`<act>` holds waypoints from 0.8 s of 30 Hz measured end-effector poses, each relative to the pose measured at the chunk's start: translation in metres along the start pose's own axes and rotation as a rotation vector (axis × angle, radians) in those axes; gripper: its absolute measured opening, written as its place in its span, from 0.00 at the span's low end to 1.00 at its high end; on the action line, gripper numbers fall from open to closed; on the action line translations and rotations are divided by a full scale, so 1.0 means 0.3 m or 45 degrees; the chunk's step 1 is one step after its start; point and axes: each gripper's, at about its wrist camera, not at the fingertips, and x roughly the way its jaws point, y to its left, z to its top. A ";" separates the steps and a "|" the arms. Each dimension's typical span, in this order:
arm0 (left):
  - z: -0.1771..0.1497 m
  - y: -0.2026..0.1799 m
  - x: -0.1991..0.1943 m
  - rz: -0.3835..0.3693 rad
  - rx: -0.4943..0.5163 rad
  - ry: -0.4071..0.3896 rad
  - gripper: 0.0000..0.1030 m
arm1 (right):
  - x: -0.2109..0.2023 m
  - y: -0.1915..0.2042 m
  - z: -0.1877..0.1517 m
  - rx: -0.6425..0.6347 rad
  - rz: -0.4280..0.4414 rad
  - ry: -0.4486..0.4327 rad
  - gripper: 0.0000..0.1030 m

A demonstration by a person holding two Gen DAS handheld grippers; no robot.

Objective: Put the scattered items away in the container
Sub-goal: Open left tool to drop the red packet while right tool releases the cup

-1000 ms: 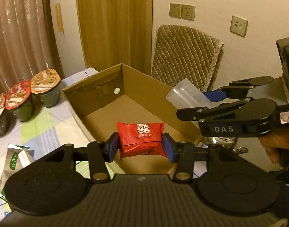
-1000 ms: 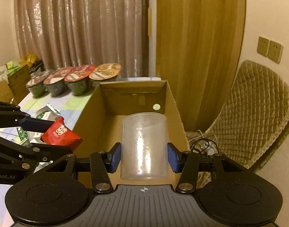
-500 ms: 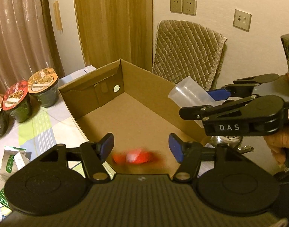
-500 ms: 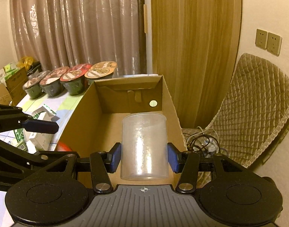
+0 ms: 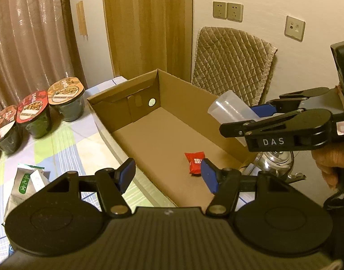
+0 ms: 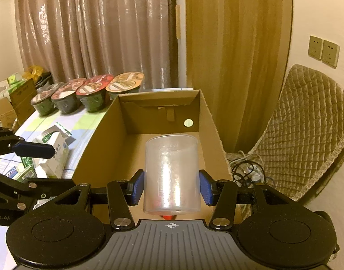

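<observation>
Left tool (image 5: 167, 177) gapes wide, empty, above cardboard box (image 5: 183, 83); red packet (image 5: 195, 159) lies on box floor. Right tool (image 6: 171, 187) grips clear cup (image 6: 171, 175) over box, likely poised for drop.

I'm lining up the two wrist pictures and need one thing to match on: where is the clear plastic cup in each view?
Left wrist: the clear plastic cup is at right of centre, tilted over the cardboard box, held by the right hand-held gripper.
Right wrist: the cup is bottom centre, between the blue pads.
Shared landmark: the round hole in the box's far wall.
</observation>
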 end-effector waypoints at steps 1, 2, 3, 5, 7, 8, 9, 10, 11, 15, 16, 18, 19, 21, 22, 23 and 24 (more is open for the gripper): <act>-0.002 0.001 -0.002 0.001 -0.002 -0.001 0.58 | 0.001 0.004 0.000 -0.003 0.002 0.000 0.52; -0.003 0.003 -0.004 0.003 -0.005 -0.001 0.58 | 0.002 0.008 0.001 -0.006 0.005 0.000 0.52; -0.005 0.004 -0.006 0.006 -0.006 -0.002 0.58 | 0.004 0.012 0.003 -0.010 0.007 0.000 0.52; -0.007 0.006 -0.011 0.009 -0.010 -0.004 0.58 | 0.008 0.018 0.006 -0.017 0.010 0.003 0.52; -0.010 0.009 -0.013 0.012 -0.019 -0.005 0.59 | 0.012 0.023 0.008 -0.022 0.012 0.006 0.52; -0.010 0.011 -0.014 0.014 -0.023 -0.005 0.59 | 0.014 0.026 0.009 -0.024 0.013 0.007 0.52; -0.011 0.013 -0.014 0.018 -0.028 -0.004 0.60 | 0.017 0.027 0.010 -0.025 0.015 0.009 0.52; -0.013 0.016 -0.014 0.022 -0.034 -0.004 0.62 | 0.020 0.029 0.011 -0.025 0.019 0.011 0.52; -0.014 0.019 -0.015 0.026 -0.039 -0.005 0.65 | 0.022 0.030 0.012 -0.024 0.026 0.012 0.52; -0.021 0.030 -0.017 0.041 -0.057 -0.008 0.71 | 0.038 0.038 0.014 -0.033 0.049 0.026 0.53; -0.023 0.033 -0.017 0.043 -0.061 -0.006 0.71 | 0.041 0.039 0.014 -0.031 0.048 0.026 0.58; -0.027 0.040 -0.018 0.044 -0.070 -0.002 0.71 | 0.037 0.034 0.011 -0.015 0.039 -0.002 0.95; -0.029 0.044 -0.019 0.046 -0.074 -0.001 0.71 | 0.030 0.031 0.008 -0.007 0.043 -0.026 0.95; -0.034 0.049 -0.021 0.052 -0.080 0.001 0.71 | 0.029 0.029 0.007 -0.008 0.055 -0.023 0.95; -0.037 0.053 -0.023 0.054 -0.085 0.002 0.71 | 0.029 0.029 0.005 -0.010 0.052 -0.022 0.95; -0.040 0.055 -0.026 0.057 -0.091 0.003 0.71 | 0.027 0.029 0.004 -0.010 0.049 -0.024 0.95; -0.043 0.057 -0.029 0.060 -0.096 0.002 0.71 | 0.025 0.029 0.002 -0.007 0.047 -0.024 0.95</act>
